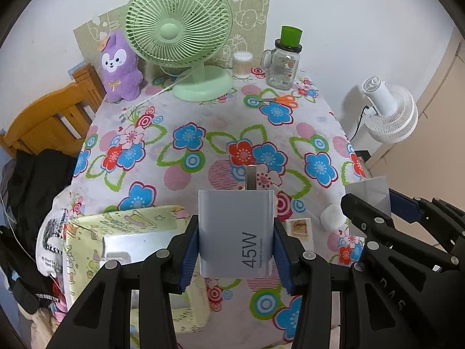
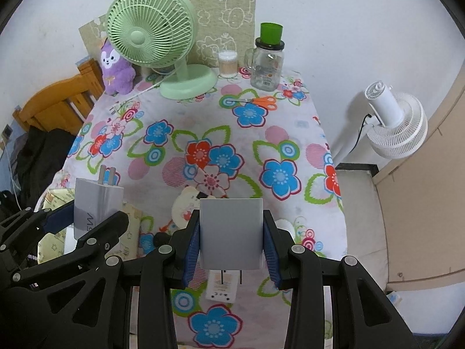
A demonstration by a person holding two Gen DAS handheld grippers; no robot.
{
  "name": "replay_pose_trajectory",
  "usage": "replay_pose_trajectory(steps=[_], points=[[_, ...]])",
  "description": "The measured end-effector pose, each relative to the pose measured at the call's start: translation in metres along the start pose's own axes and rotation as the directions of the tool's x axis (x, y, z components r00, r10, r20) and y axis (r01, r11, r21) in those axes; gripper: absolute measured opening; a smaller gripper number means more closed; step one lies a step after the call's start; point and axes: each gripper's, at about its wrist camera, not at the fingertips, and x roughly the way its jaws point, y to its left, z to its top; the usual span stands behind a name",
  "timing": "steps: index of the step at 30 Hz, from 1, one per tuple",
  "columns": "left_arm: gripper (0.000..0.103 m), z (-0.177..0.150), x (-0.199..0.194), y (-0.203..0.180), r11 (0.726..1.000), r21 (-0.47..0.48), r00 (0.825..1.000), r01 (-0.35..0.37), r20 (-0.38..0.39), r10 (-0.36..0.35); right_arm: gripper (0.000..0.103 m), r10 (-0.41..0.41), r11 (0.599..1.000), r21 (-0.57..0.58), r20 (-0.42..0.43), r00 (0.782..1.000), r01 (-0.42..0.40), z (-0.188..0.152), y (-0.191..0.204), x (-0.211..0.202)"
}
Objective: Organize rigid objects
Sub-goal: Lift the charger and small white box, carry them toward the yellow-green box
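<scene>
Left gripper point(image 1: 236, 241) pinched 45W charger point(image 1: 236, 232), prongs forward; right gripper point(image 2: 231, 234) clamped plain grey charger point(image 2: 231, 232), both above table's near edge. Far edge: green fan point(image 1: 186, 40), plush point(image 1: 120, 67), jar point(image 1: 283, 64), scissors point(image 1: 280, 100).

Two gripped grey chargers point(image 1: 236, 232) point(image 2: 231, 234)

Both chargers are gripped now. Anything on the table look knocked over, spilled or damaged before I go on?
Nothing stands out. The green fan, glass jar and cotton swab tub stand upright at the back; the orange scissors lie flat. Left gripper and right gripper each hold a charger squarely.
</scene>
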Motion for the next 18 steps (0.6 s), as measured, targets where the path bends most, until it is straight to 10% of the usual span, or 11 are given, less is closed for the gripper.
replay_pose_trajectory(steps=[18], points=[[0.048,-0.013,-0.005,0.051,1.000,0.025,1.000,-0.006,-0.005,0.007,0.042,0.005,1.000,0.009,0.001,1.000,-0.005,-0.006,0.055,-0.002]])
